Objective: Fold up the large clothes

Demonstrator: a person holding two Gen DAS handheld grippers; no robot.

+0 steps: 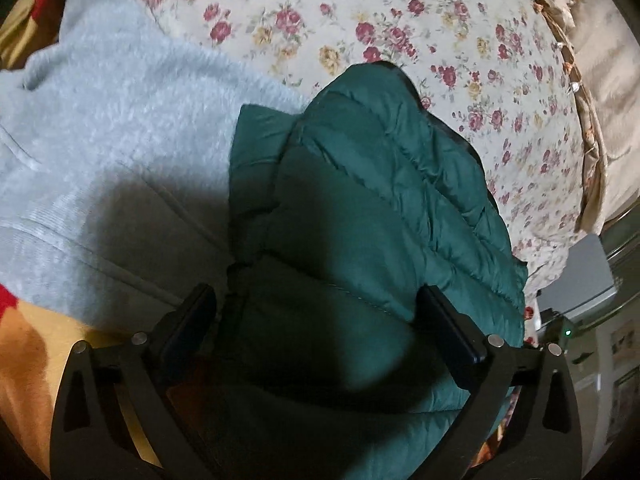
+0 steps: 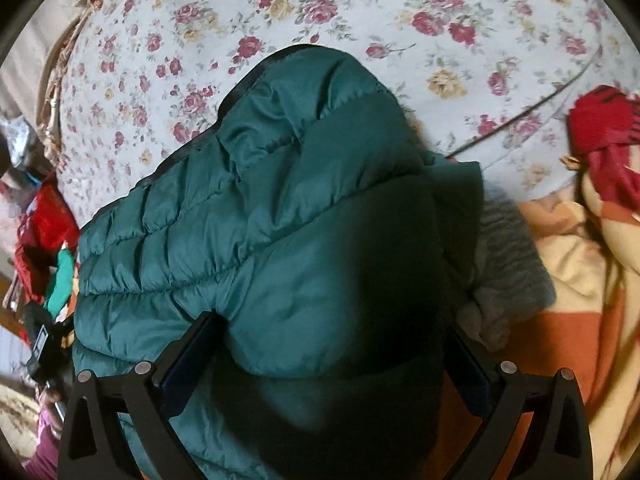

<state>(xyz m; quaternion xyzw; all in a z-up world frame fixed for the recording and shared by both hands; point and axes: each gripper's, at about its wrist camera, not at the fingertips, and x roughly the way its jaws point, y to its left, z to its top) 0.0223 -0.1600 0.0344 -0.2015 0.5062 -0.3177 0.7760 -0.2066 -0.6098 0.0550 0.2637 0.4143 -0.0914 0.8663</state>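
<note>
A: Layout? Biggest first.

B: Bed with a flowered sheet (image 1: 400, 20) carries everything. A light grey fleece (image 1: 100, 140) is spread on the left half. The green puffer jacket (image 1: 360, 200) lies bunched in a long mound toward the near edge, overlapping the fleece's edge. An orange-and-cream blanket (image 2: 580, 280) sits at the near right corner, red cloth (image 2: 600, 128) beside it.

A: Tools?

B: Left gripper (image 1: 316, 328) has its jaws wide apart over the near end of the jacket, fabric bulging between them, pads not pressing. Right gripper (image 2: 328, 360) is the same: wide apart, straddling a puffy fold, no clamp.

A: How to do the step well?

B: My read: pinch a hem or seam, not the padded bulk, which looks slippery and springy. Take two matching corners, lift and spread before folding.

A: Obstacles?

B: The fleece under the jacket's left side could get pinched along with it. A grey knit piece (image 2: 508, 272) touches the jacket's right side, same risk. The blanket crowds the near right corner. Clutter off the bed's left edge (image 2: 44, 240) isn't in the way.
</note>
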